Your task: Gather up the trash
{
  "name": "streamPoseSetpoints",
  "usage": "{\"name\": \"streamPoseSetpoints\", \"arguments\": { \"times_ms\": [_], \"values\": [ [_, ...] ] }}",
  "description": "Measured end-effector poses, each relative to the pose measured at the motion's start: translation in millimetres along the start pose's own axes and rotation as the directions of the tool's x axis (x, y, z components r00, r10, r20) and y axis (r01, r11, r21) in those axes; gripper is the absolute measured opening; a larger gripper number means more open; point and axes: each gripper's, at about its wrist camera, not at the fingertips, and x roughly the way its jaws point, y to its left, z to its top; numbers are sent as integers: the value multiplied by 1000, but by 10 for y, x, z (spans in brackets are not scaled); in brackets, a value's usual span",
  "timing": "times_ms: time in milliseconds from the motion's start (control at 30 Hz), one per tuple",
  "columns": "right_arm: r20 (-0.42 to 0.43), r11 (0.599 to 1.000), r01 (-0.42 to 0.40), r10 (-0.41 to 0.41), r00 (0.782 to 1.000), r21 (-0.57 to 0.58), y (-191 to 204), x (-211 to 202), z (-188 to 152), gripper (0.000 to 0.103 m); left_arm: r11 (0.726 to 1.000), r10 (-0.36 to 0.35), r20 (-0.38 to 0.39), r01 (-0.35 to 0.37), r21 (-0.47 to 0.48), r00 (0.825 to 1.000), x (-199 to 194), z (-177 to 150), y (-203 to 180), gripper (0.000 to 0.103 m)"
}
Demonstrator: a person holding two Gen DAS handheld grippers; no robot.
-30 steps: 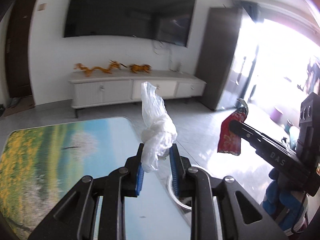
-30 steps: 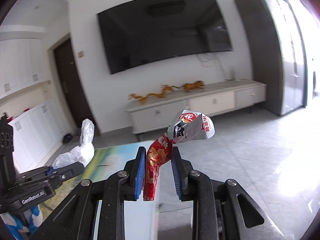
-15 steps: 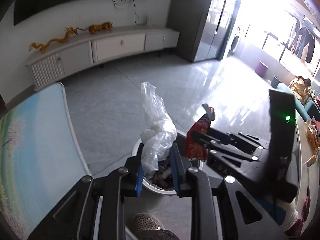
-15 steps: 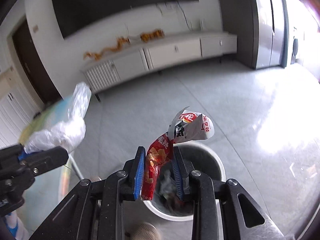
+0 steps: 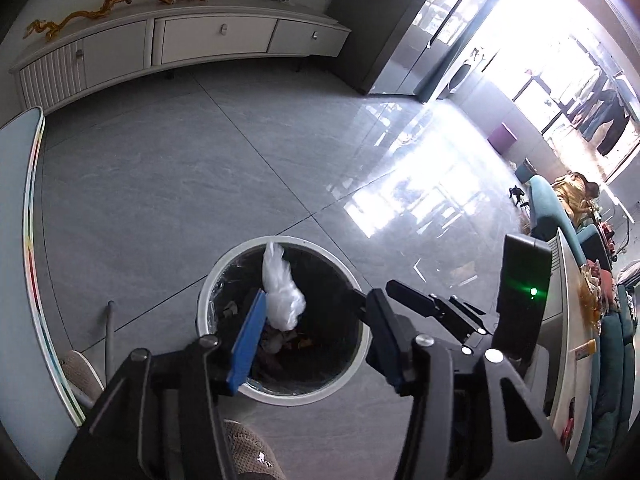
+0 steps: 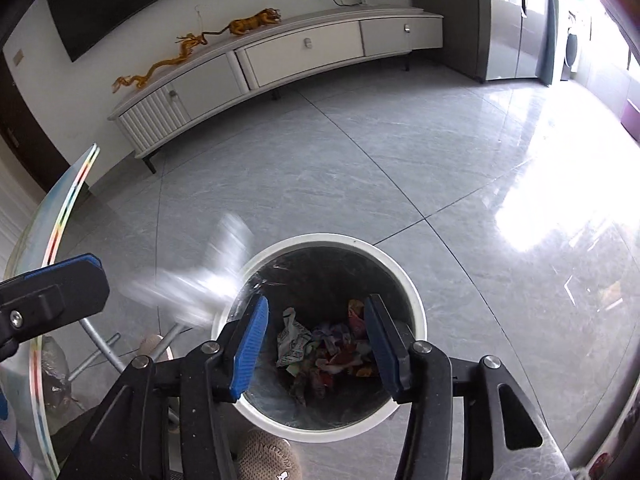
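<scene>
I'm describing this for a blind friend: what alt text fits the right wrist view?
An open two-finger gripper hangs above a round white trash bin holding crumpled wrappers. A blurred clear plastic bag is beside the rim.

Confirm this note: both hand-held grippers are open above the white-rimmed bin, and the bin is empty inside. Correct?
Not quite. The bin is not empty: the right wrist view shows crumpled wrappers piled at its bottom. The rest stands: the left hand-held gripper and right hand-held gripper are both open above it.
</scene>
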Motion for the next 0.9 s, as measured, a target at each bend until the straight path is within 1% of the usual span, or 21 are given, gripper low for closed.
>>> {"name": "streamPoseSetpoints", "arguments": {
  "times_ms": [133,233,300,333,367,400,433,467,533,600,633,667,700,733,767,833,900],
  "values": [
    [16,1000,8,-9,1000,27,-38,-76,14,49,1000,15,9,-15,-11,1000,-44,9,11,51],
    [46,999,12,-14,999,31,30,-204,31,50,998,69,54,-68,-15,996,-214,-21,38,51],
    [70,1000,16,-18,997,24,105,-300,9,53,992,129,95,-128,-18,987,-350,-38,55,52],
    [86,1000,17,-19,996,20,159,-371,4,57,988,153,115,-152,-22,981,-425,-51,66,53],
    [99,1000,15,-16,995,17,204,-421,1,60,984,179,137,-177,-33,974,-518,-69,91,55],
    [115,1000,10,-11,993,14,270,-480,5,62,978,209,159,-203,-52,965,-628,-97,123,60],
    [130,1000,6,-7,992,8,334,-535,3,66,971,236,179,-227,-70,955,-719,-115,158,62],
    [148,1000,2,-2,989,-1,419,-622,-9,71,962,272,210,-258,-91,939,-852,-147,192,63],
    [172,1000,-2,4,985,-16,527,-725,-15,76,945,324,244,-303,-122,914,-1052,-220,261,64],
    [199,999,-8,16,980,-41,672,-855,-35,82,922,384,278,-352,-161,880,-1280,-310,343,64],
    [216,998,-8,20,976,-56,761,-932,-53,85,902,429,296,-391,-183,853,-1422,-368,390,64],
    [230,998,-9,25,973,-69,840,-994,-66,88,886,463,309,-420,-199,831,-1534,-410,424,64],
    [240,997,-9,28,970,-79,899,-1037,-72,89,872,489,322,-441,-212,811,-1640,-455,459,64],
    [255,996,-9,33,966,-94,991,-1107,-91,93,857,514,335,-461,-230,790,-1763,-503,500,65],
    [270,994,-10,39,962,-108,1075,-1172,-107,98,843,537,345,-476,-249,770,-1887,-551,537,65],
    [302,991,-10,51,952,-134,1224,-1300,-146,102,814,580,365,-503,-290,728,-2132,-669,606,66],
    [339,988,-6,60,939,-157,1373,-1443,-186,103,787,617,385,-523,-328,686,-2394,-794,658,66]
  ]
}}
